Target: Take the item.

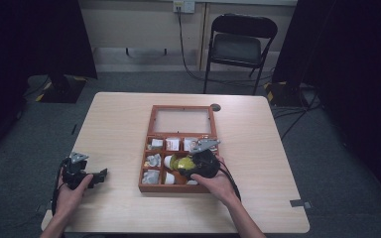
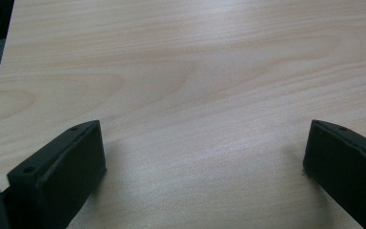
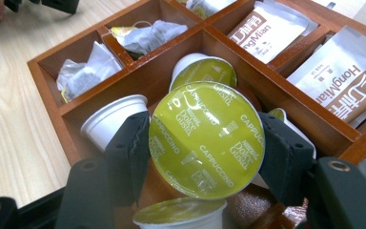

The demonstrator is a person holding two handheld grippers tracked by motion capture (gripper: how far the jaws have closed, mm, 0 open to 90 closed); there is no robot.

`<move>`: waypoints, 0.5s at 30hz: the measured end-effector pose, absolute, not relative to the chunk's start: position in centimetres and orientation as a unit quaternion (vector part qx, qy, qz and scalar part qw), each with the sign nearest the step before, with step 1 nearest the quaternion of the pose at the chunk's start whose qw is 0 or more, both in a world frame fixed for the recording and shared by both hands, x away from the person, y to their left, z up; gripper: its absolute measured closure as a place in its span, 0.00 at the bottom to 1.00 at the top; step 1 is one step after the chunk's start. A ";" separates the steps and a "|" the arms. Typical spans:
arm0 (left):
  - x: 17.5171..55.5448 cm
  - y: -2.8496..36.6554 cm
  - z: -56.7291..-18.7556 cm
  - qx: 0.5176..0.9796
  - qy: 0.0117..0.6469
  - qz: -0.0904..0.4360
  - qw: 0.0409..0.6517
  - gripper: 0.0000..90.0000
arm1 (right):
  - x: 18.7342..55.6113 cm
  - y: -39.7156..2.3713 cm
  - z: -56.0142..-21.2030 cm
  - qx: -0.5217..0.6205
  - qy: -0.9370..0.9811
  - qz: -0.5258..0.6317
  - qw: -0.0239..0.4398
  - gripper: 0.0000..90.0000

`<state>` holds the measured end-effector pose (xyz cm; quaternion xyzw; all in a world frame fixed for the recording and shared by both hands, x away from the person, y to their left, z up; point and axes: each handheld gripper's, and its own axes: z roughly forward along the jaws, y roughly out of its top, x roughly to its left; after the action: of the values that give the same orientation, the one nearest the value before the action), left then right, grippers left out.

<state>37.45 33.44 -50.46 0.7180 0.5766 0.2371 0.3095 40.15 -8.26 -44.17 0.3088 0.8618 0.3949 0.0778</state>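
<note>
Two hand-held grippers: right hand-held gripper clamped on a green-lidded coffee capsule, tilted just above the wooden box, over other capsules. Left hand-held gripper spread wide, nothing held, low over bare tabletop.

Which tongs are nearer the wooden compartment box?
Right. The right tongs are over the box, gripping a green-lidded capsule; the left tongs rest on bare table beside it.
</note>
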 end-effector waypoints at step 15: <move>37.5 33.4 -50.5 0.718 0.577 0.237 0.309 0.00 | 40.3 -9.1 -42.9 0.314 0.852 0.410 0.082 0.45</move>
<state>37.45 33.43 -50.46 0.7179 0.5767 0.2372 0.3095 40.28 -9.09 -42.94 0.3145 0.8521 0.4102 0.0822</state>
